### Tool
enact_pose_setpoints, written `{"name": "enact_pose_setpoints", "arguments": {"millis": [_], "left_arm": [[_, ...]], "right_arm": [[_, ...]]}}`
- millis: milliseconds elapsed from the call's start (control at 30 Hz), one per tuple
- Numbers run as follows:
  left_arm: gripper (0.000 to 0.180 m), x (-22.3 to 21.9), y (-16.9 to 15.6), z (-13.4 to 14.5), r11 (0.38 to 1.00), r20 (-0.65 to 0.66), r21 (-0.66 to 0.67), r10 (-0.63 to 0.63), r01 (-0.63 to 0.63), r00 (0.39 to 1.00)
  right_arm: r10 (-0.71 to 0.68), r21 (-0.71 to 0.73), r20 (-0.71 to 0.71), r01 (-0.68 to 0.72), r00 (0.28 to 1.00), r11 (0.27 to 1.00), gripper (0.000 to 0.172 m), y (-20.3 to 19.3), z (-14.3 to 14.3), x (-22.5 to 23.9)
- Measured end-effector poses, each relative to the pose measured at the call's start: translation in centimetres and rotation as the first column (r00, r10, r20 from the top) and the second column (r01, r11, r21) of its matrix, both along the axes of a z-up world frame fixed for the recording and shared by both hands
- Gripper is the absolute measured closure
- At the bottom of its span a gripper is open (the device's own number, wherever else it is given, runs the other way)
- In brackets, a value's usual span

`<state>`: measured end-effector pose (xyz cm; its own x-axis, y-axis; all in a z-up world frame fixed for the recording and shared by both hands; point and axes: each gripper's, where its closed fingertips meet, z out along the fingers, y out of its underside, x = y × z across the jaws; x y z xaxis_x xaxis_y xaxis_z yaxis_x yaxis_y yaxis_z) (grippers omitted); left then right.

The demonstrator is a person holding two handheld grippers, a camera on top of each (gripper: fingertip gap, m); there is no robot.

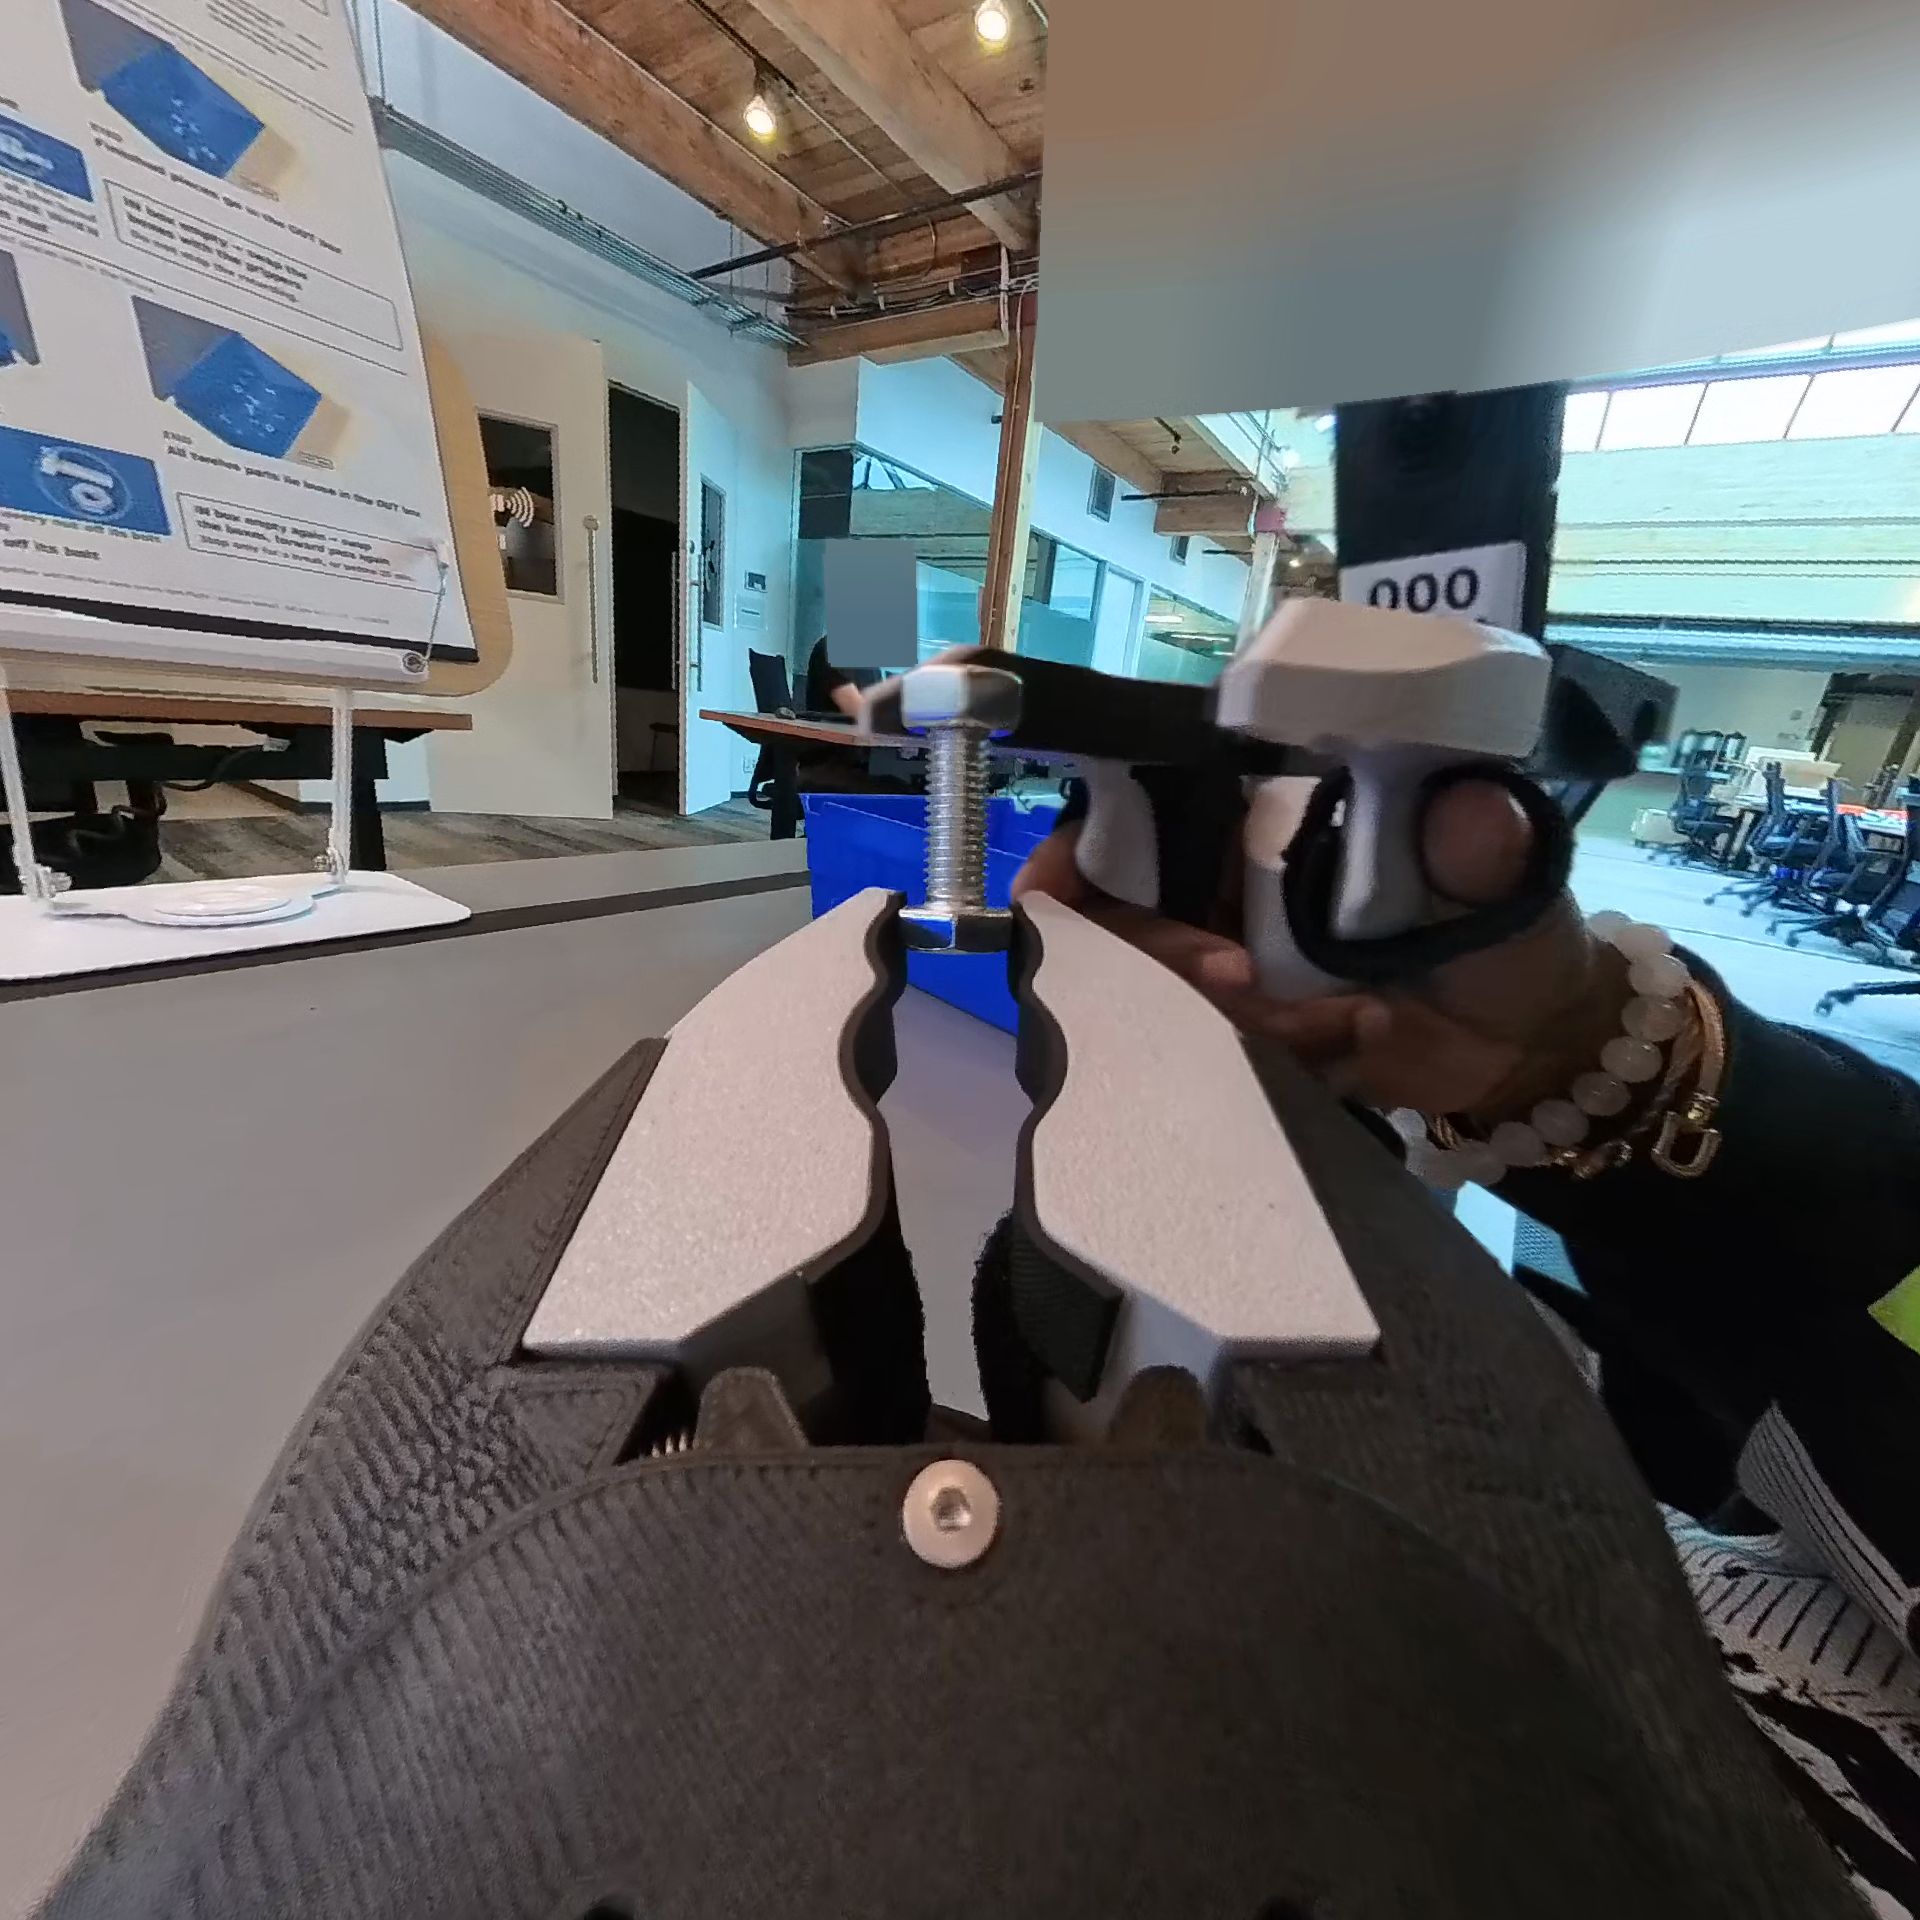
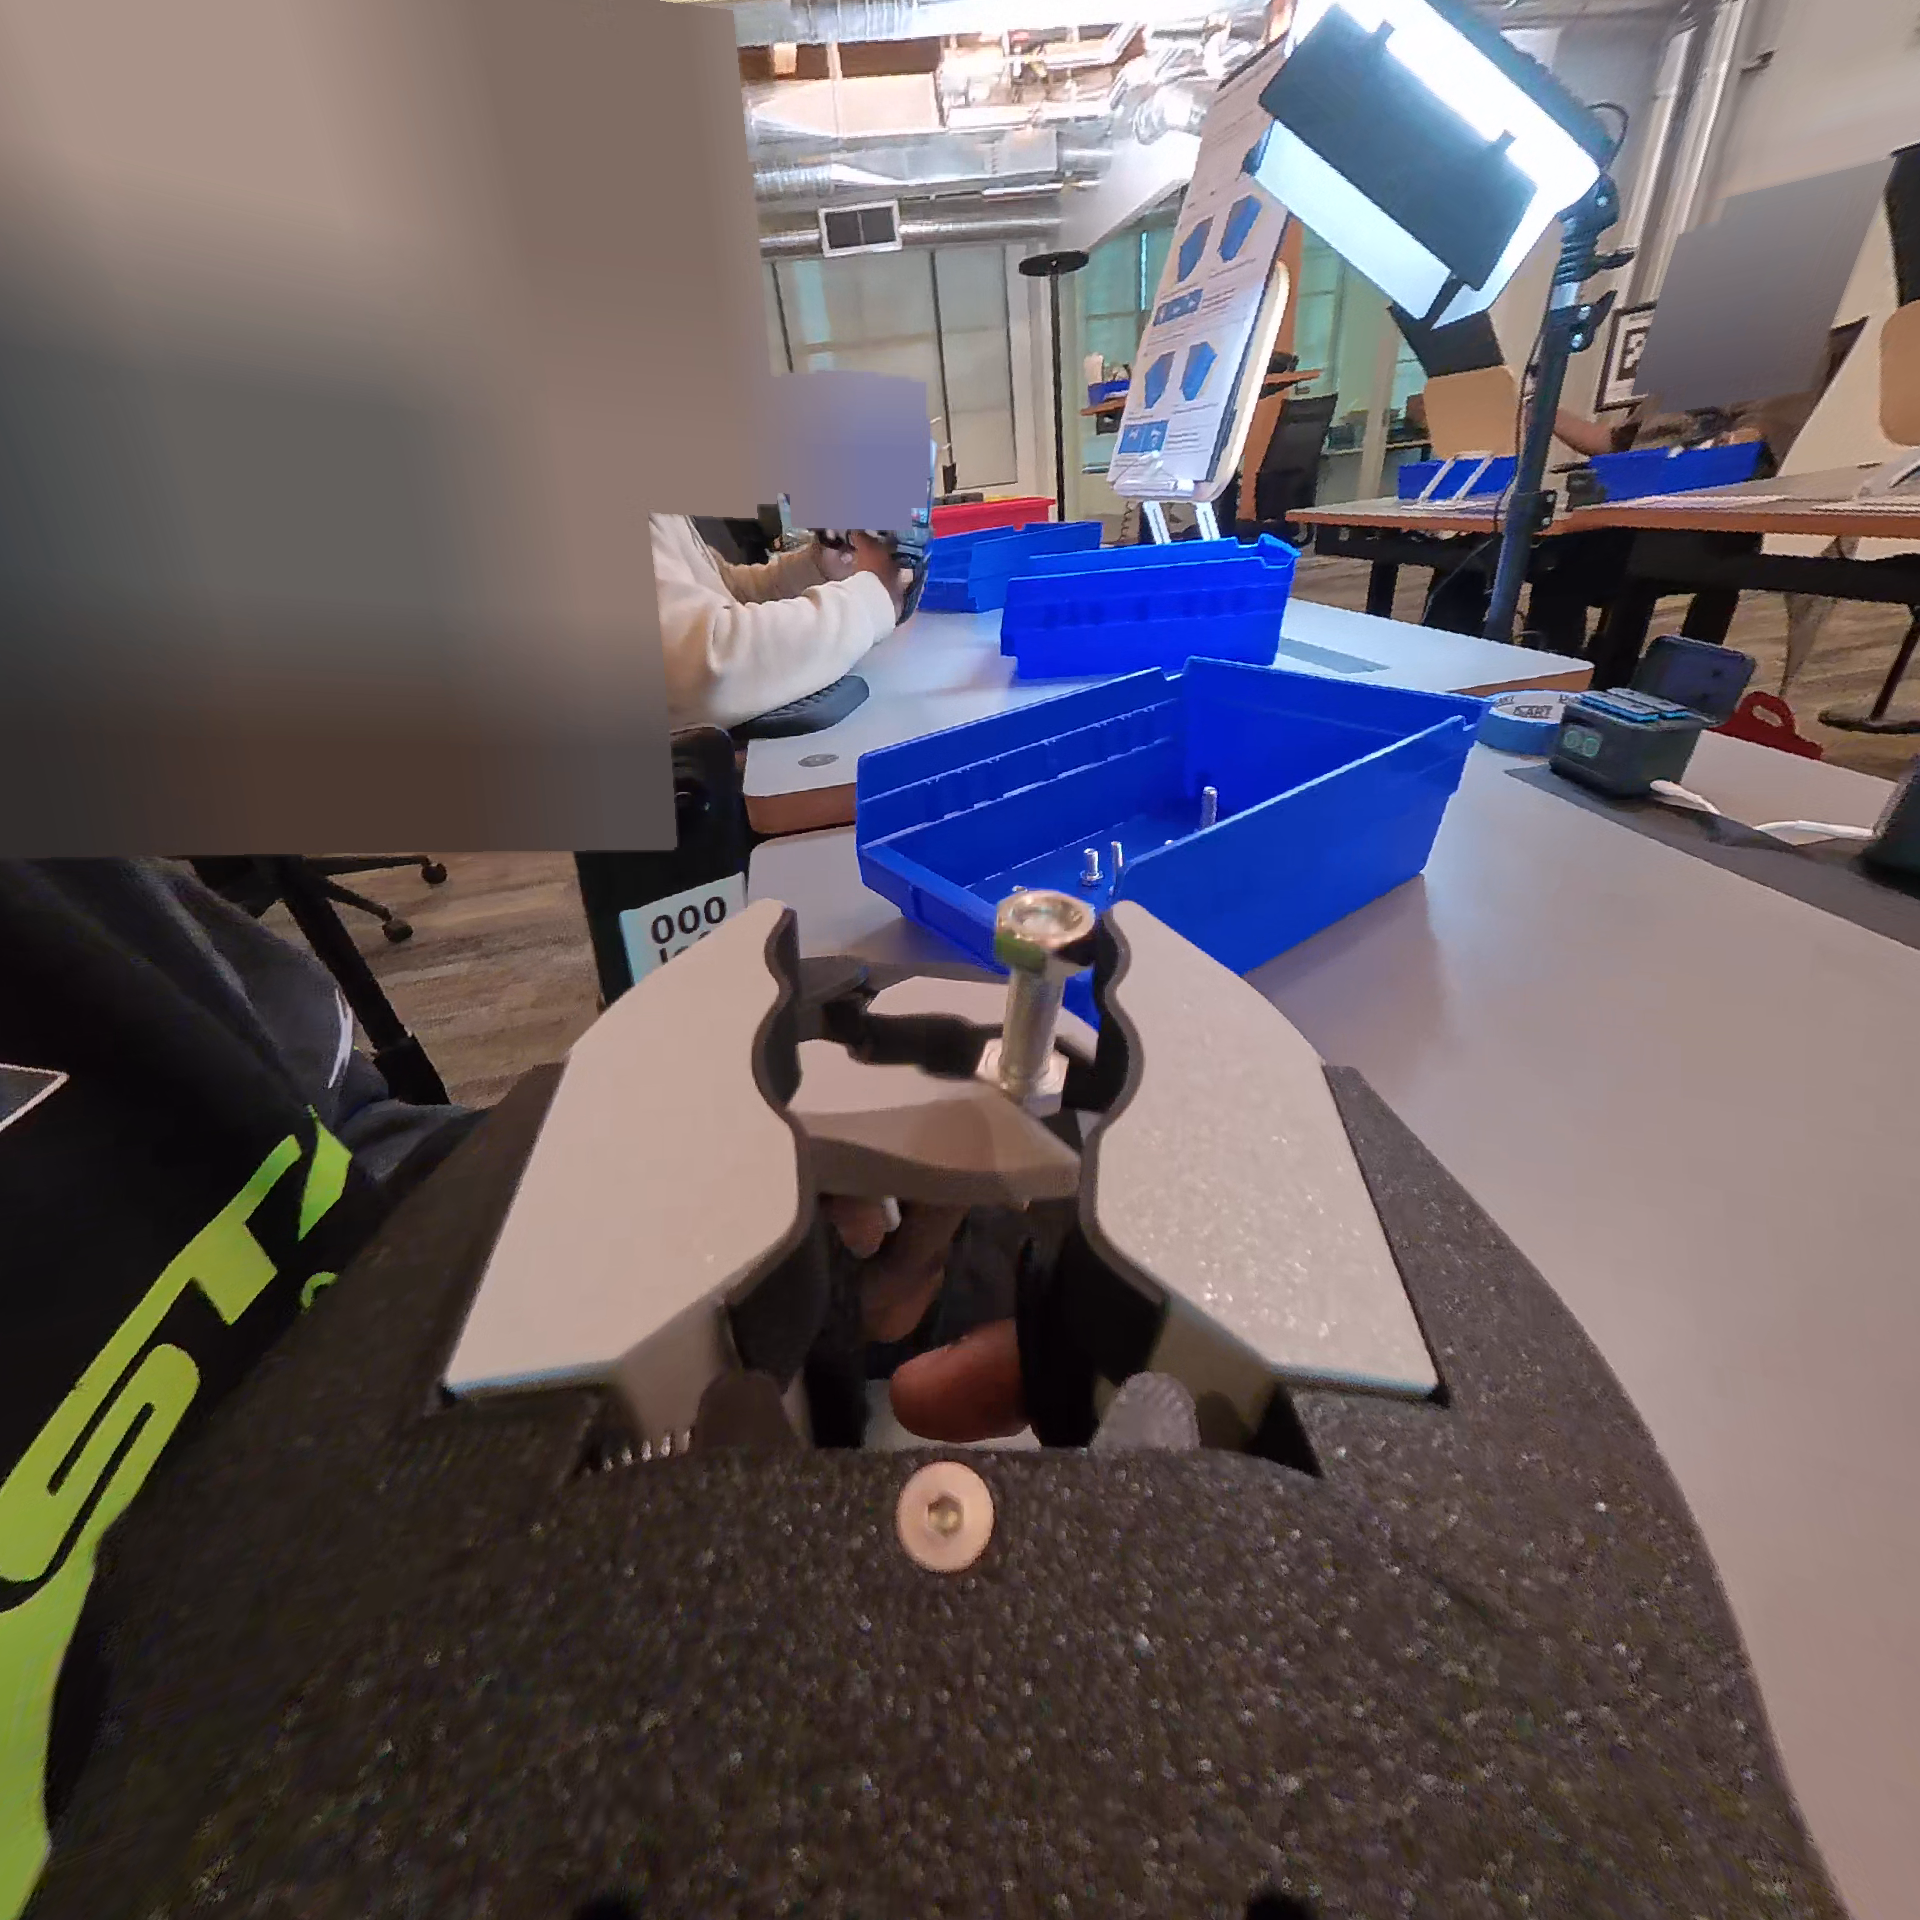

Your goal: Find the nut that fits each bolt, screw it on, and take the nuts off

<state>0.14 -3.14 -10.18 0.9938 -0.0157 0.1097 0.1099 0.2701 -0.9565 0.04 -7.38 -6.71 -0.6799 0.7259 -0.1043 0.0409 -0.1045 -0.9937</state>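
Black textured hand-held gripper [image 1: 954, 935] with 2 grey fingers [image 1: 727, 1132], silver screw [image 1: 949, 1510]; white bead bracelet [image 1: 1621, 1049].

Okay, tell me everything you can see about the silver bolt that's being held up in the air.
The silver threaded metal bolt stands upright, hexagonal head down. The left gripper has its jaws clamped on the head from both sides. The shiny, fully threaded shank rises to a silver hexagonal nut at its top end. The right gripper reaches round that nut with open jaws, one pad beside it, the other well clear. A blue plastic bin lies behind.
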Motion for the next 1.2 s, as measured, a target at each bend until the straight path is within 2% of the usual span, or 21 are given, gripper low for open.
{"name": "enact_pose_setpoints", "arguments": {"millis": [67, 100, 133, 200, 267, 400, 467, 667, 900, 967, 1033, 1067, 1133, 1200], "left_arm": [[0.162, -0.1, -0.1, 0.1, 1.0, 0.005, 0.005, 0.004, -0.004, 1.0], [0.162, -0.1, -0.1, 0.1, 1.0, 0.005, 0.007, 0.006, -0.006, 1.0], [0.162, -0.1, 0.0, 0.0, 1.0, 0.006, 0.003, 0.006, -0.006, 1.0], [0.162, -0.1, 0.0, 0.0, 1.0, 0.003, 0.002, 0.005, -0.005, 1.0], [0.162, 0.0, 0.0, 0.0, 1.0, -0.001, 0.002, 0.005, -0.005, 1.0], [0.162, 0.1, 0.0, 0.0, 1.0, -0.009, 0.0, -0.001, 0.001, 1.0], [0.162, 0.2, 0.0, 0.0, 1.0, -0.015, -0.003, -0.006, 0.006, 1.0], [0.162, 0.3, 0.2, -0.1, 1.0, -0.017, -0.013, -0.016, 0.016, 1.0], [0.162, 0.0, 0.1, -0.1, 1.0, -0.001, -0.006, -0.001, 0.001, 1.0], [0.162, 0.0, 0.1, -0.1, 1.0, -0.001, -0.005, 0.002, -0.002, 1.0], [0.162, -0.1, 0.1, -0.1, 1.0, 0.008, -0.008, 0.005, -0.005, 1.0], [0.162, -0.2, 0.1, -0.1, 1.0, 0.012, -0.008, 0.003, -0.003, 1.0], [0.162, -0.1, 0.1, -0.1, 1.0, 0.007, -0.007, 0.004, -0.004, 1.0], [0.162, 0.0, 0.1, -0.2, 1.0, 0.001, -0.01, 0.003, -0.003, 1.0]], "right_arm": [[-0.022, -0.014, -0.005, 0.022, 1.0, 1.0, 0.121, 0.5, 0.0, 0.7], [-0.023, -0.018, -0.015, 0.023, 1.0, 1.0, 0.13, 0.7, 0.1, 1.2], [-0.005, -0.022, -0.032, 0.005, 0.999, 1.0, 0.147, 0.8, 0.3, 1.9], [-0.006, -0.042, -0.044, 0.004, 0.999, 0.999, 0.155, 1.1, 0.6, 2.3], [-0.039, -0.041, -0.048, 0.037, 0.998, 0.998, 0.153, 1.7, 0.6, 1.7], [-0.042, -0.042, -0.026, 0.041, 0.999, 0.998, 0.123, 1.3, 0.3, -0.1], [-0.011, -0.029, -0.004, 0.011, 1.0, 1.0, 0.116, 0.6, -0.1, -0.8], [0.042, -0.001, -0.009, -0.042, 0.999, 0.999, 0.122, -0.8, -0.1, -1.2], [-0.009, -0.007, -0.018, 0.009, 1.0, 1.0, 0.127, 0.5, -0.1, -0.2], [-0.03, -0.009, -0.025, 0.029, 0.999, 1.0, 0.134, 1.1, -0.1, 0.5], [0.01, -0.025, -0.051, -0.011, 0.999, 1.0, 0.157, 1.3, 0.3, 1.8], [0.022, -0.045, -0.056, -0.024, 0.998, 0.999, 0.159, 1.4, 0.6, 2.2], [0.005, -0.055, -0.062, -0.009, 0.998, 0.998, 0.158, 1.9, 0.8, 2.3], [-0.04, -0.045, -0.065, 0.037, 0.997, 0.998, 0.148, 2.4, 0.6, 1.5]]}}
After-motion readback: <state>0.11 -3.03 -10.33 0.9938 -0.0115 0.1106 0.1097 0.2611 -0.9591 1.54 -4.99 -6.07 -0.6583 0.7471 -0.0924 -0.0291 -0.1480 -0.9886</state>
